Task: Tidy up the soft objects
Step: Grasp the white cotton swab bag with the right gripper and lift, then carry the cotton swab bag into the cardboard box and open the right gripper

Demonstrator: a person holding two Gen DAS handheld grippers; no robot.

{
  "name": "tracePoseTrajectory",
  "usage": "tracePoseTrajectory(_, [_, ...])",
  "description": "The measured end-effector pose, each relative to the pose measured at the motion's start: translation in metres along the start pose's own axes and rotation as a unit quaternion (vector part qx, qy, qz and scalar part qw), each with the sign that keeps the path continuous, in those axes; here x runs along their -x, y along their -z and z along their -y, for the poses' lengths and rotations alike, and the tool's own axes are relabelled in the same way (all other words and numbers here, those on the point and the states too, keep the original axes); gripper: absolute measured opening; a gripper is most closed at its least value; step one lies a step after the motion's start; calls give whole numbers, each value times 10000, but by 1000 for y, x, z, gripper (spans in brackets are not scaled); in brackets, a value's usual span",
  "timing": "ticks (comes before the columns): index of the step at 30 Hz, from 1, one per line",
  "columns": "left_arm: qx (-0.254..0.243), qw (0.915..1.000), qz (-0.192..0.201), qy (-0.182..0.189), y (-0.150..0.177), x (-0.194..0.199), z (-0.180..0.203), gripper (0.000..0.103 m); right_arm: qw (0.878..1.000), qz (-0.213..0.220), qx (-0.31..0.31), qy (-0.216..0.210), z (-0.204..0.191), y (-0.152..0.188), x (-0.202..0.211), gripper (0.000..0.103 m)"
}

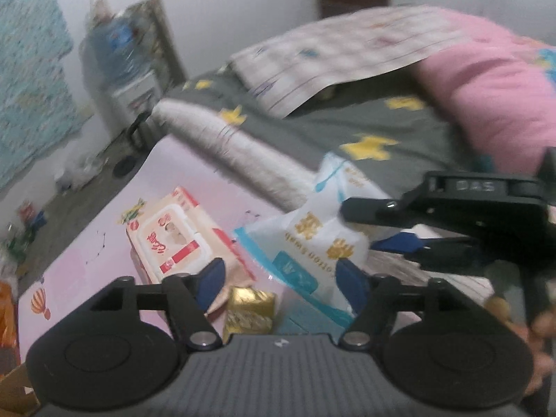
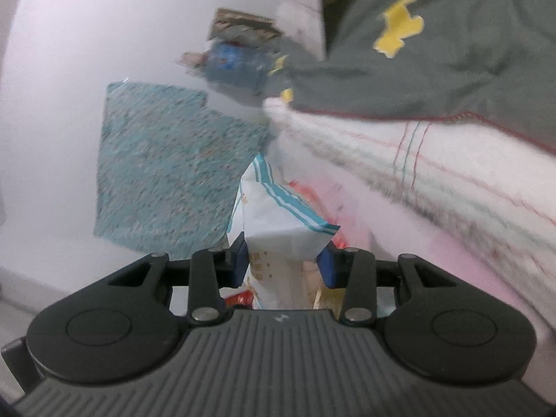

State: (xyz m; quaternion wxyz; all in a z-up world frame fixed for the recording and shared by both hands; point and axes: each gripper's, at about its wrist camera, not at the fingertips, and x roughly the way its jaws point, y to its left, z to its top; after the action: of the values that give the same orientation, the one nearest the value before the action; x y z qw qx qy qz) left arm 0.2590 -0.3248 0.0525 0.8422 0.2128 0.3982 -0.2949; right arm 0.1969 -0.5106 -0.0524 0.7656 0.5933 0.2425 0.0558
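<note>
Right now our right claw [image 2: 286, 260] is clamped on the white bag with teal stripes [image 2: 278, 215], its blue pads [image 2: 239, 260] pressing the crinkled plastic from both sides so the bag stands up between them. Seen from our left side, that same bag [image 1: 323, 232] hangs off the tips of the right claw [image 1: 361, 226], which reaches in from the right. Our left claw [image 1: 281, 278] stands apart with nothing pinched; the lower corner of the bag lies just beside its right finger [image 1: 351, 281]. Below the gap sits a small gold packet [image 1: 248, 312], and up to the left of it a red and cream pack of wipes [image 1: 180, 236] lies flat on the pink mat [image 1: 104, 215]. Beyond the mat we see a grey blanket with yellow shapes [image 1: 330, 118], a pink cushion [image 1: 497, 93] off to the right, and a teal patterned cloth [image 1: 31, 80] against the wall on the far left.
</note>
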Motion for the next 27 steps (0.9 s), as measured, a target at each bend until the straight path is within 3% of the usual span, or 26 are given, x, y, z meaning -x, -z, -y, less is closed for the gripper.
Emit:
tracePoseTrajectory(6, [-545, 9979, 356, 27, 50, 90, 29, 74, 9965, -517, 563, -351, -32, 49, 67, 38])
tracePoseTrajectory(12, [-450, 9974, 570, -19, 114, 165, 35, 74, 9840, -1326, 950, -709, -62, 119, 101, 38])
tracePoseTrajectory(17, [61, 9973, 724, -72, 170, 209, 23, 74, 9676, -2012, 1240, -892, -85, 180, 106, 38])
tracePoseTrajectory(20, [479, 9949, 838, -287, 205, 229, 9, 74, 9575, -2387, 1359, -879, -96, 214, 98, 38])
tracePoseTrajectory(27, [1629, 9797, 934, -706, 288, 253, -37, 74, 9229, -3350, 1742, -756, -129, 293, 59, 38])
